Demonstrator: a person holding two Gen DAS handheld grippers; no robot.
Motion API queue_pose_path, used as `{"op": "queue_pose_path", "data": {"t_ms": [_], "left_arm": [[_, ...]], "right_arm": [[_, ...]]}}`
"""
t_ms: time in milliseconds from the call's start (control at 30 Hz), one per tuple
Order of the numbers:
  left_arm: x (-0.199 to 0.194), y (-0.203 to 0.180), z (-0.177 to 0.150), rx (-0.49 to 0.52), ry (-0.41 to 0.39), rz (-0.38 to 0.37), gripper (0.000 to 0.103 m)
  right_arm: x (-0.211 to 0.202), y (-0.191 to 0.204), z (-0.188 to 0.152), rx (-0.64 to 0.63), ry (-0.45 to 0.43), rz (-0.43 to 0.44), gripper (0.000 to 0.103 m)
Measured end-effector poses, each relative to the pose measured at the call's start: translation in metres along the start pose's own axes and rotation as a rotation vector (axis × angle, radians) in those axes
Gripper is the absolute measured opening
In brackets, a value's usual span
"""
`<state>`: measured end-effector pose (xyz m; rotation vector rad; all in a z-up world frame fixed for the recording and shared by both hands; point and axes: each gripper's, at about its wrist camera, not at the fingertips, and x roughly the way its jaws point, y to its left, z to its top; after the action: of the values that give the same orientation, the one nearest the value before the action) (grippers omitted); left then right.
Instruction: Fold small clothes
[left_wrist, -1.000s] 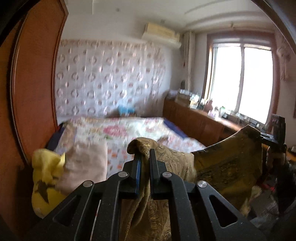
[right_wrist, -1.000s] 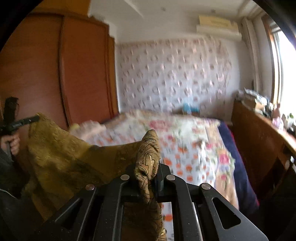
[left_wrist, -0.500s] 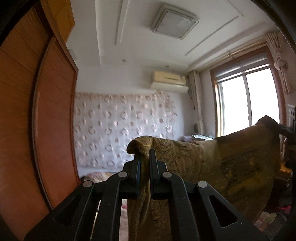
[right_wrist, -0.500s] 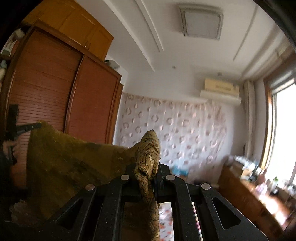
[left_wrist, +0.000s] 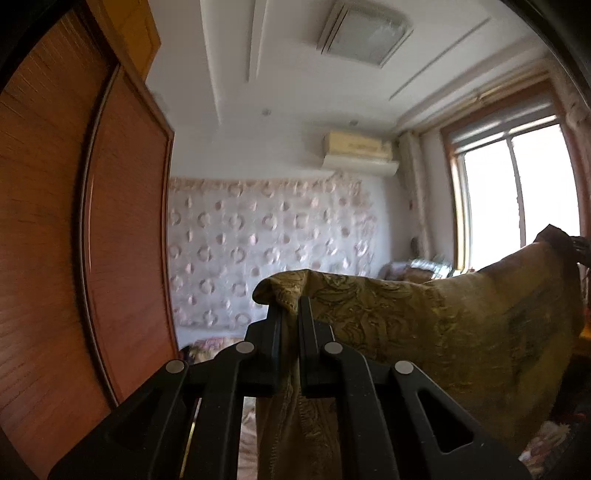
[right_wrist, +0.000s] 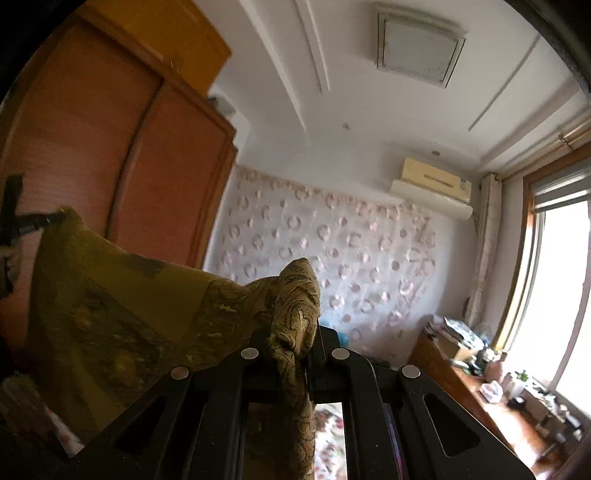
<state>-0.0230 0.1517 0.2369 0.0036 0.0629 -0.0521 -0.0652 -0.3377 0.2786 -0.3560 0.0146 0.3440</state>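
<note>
Two black tools are in view, one held in each hand: the left tool (left_wrist: 290, 317) and the right tool (right_wrist: 308, 339), each with two fingers. One olive-gold patterned garment (left_wrist: 443, 325) hangs stretched between them. One ceiling light (right_wrist: 419, 46) sits overhead. One air conditioner (right_wrist: 432, 184) is mounted high on the far wall. One patterned wall covering (right_wrist: 332, 258) with pale rings spans that wall. One window (left_wrist: 517, 192) is at the right. One wooden wardrobe (right_wrist: 110, 147) stands at the left, showing two large doors. One low wooden surface (right_wrist: 461, 391) runs under the window, carrying many small items too blurred to count.
</note>
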Motion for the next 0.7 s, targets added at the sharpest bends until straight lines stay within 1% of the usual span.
{"op": "queue_pose_path", "data": {"t_ms": [67, 100, 200, 333, 367, 400, 467, 533, 600, 700], "left_arm": [[0.037, 0.004, -0.020, 0.007, 0.056, 0.015, 0.008], [0.054, 0.004, -0.031, 0.012, 0.087, 0.023, 0.008], [0.115, 0.008, -0.070, 0.013, 0.187, 0.040, 0.008], [0.191, 0.012, -0.129, 0.009, 0.328, 0.048, 0.008], [0.204, 0.010, -0.138, 0.009, 0.351, 0.050, 0.008], [0.226, 0.010, -0.156, 0.009, 0.393, 0.047, 0.008], [0.257, 0.008, -0.183, 0.013, 0.469, 0.044, 0.008], [0.279, 0.005, -0.202, 0.010, 0.514, 0.054, 0.008], [0.294, 0.003, -0.215, -0.008, 0.545, 0.056, 0.008], [0.302, 0.002, -0.222, -0.010, 0.558, 0.059, 0.008]], "right_arm": [[0.030, 0.003, -0.007, -0.007, 0.049, 0.007, 0.008], [0.047, 0.004, -0.016, -0.006, 0.081, 0.005, 0.008], [0.111, 0.005, -0.056, 0.037, 0.177, 0.036, 0.008], [0.185, 0.011, -0.114, 0.099, 0.263, 0.076, 0.009], [0.203, 0.012, -0.128, 0.117, 0.292, 0.082, 0.009], [0.220, 0.013, -0.138, 0.127, 0.320, 0.085, 0.009], [0.256, 0.015, -0.161, 0.140, 0.387, 0.077, 0.009], [0.292, 0.017, -0.184, 0.167, 0.468, 0.077, 0.009], [0.318, 0.019, -0.197, 0.177, 0.521, 0.069, 0.009], [0.347, 0.017, -0.204, 0.216, 0.576, 0.063, 0.009]]}}
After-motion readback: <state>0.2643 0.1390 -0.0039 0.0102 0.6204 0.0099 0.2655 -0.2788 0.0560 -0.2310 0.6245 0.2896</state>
